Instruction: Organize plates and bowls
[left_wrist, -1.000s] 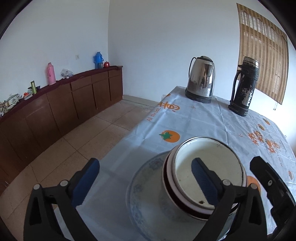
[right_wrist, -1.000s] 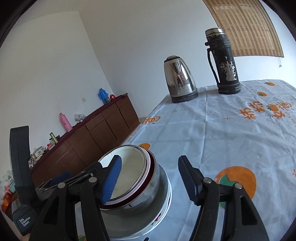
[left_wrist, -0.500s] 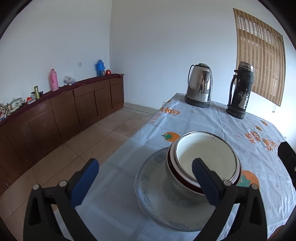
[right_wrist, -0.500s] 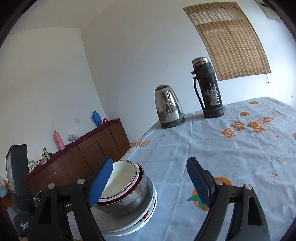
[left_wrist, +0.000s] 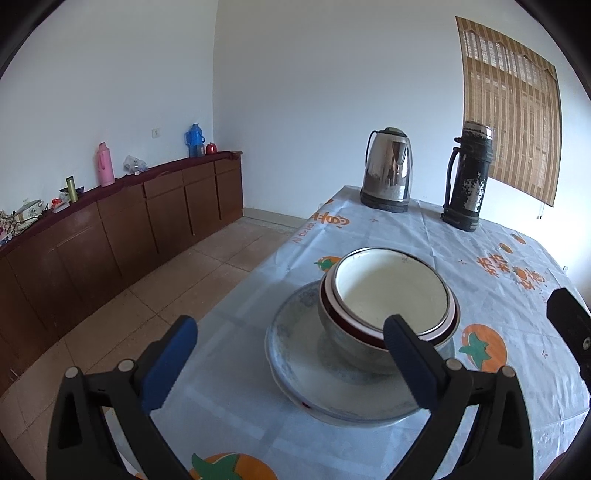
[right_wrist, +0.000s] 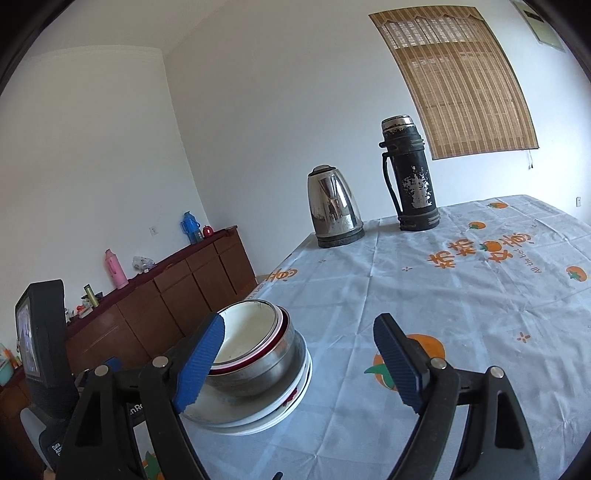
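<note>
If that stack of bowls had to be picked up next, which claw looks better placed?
Probably the left claw: the stacked bowls sit straight ahead of it. From the right claw, also open, they lie off to its left.

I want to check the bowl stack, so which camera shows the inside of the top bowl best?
The left wrist view: it looks down into the top bowl, showing its pale inside. The right wrist view shows it from the side, partly behind a finger.
</note>
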